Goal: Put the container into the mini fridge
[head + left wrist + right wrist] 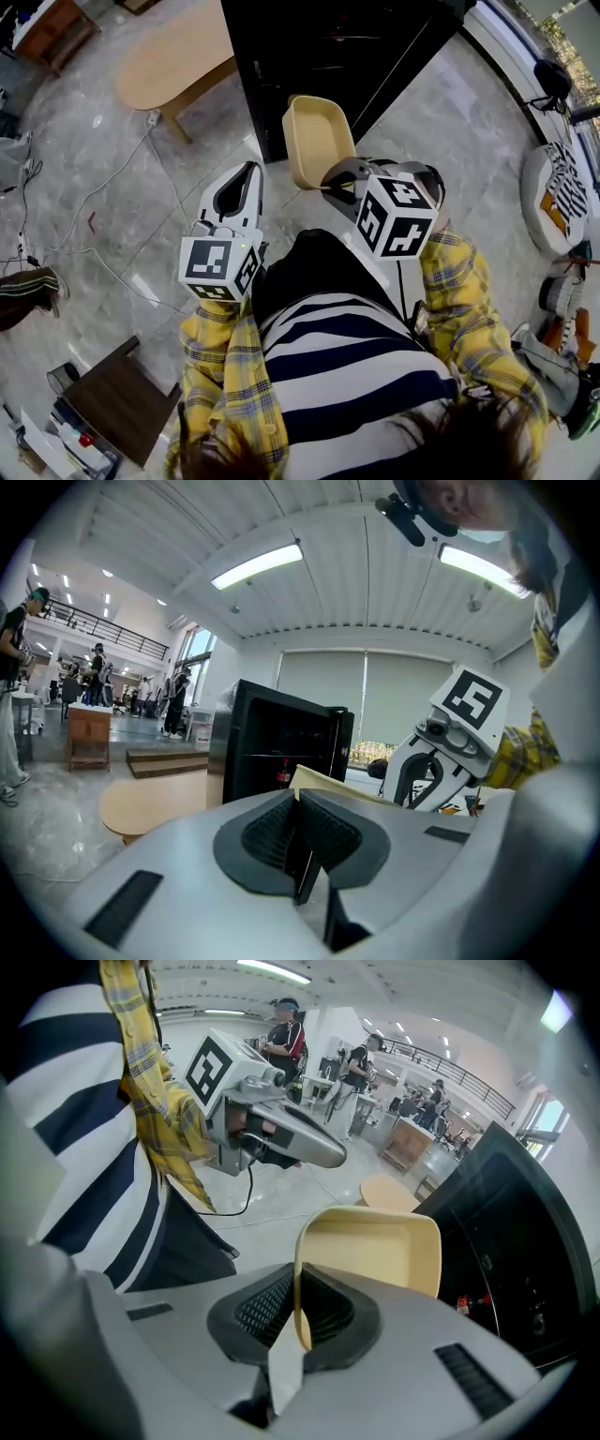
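The container (pixel 317 141) looked light and stiff; my right claw (pixel 298 1312) pinched its thin rim, my left claw (pixel 300 841) was closed, empty.

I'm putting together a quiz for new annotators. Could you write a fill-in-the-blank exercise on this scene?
1. The container is held by its ___ in the right gripper.
2. The left gripper has its jaws ___, with nothing between them.
3. The mini fridge stands with its door ___.

Missing words: rim; shut; open.
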`<action>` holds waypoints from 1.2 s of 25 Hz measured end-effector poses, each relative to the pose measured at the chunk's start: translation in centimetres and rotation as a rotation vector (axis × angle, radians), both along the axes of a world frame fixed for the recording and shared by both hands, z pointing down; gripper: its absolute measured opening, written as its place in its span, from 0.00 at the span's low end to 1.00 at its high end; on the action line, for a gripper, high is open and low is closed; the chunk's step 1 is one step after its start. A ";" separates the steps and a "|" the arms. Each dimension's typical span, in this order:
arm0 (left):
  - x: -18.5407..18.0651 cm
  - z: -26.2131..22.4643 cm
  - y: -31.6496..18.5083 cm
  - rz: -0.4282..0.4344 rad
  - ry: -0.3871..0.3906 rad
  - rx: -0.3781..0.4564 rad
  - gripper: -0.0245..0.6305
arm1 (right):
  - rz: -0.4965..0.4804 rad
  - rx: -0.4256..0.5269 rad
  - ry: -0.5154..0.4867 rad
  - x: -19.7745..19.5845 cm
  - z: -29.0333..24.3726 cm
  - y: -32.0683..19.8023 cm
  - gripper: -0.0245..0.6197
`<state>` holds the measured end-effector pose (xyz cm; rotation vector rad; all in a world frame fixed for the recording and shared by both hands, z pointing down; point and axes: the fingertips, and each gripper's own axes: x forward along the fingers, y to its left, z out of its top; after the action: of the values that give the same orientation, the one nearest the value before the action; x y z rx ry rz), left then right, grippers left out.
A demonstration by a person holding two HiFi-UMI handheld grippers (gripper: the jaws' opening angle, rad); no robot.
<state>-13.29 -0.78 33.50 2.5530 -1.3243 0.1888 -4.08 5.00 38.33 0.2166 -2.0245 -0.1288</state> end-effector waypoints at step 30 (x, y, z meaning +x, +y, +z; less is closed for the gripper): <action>5.5 -1.2 -10.2 -0.137 0.007 0.048 0.08 | -0.206 0.167 0.152 6.3 -5.0 -15.4 0.09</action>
<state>-7.81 -10.94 32.35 2.4874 -1.5119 0.1230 2.21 -10.45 33.38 0.0992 -1.8813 -0.4320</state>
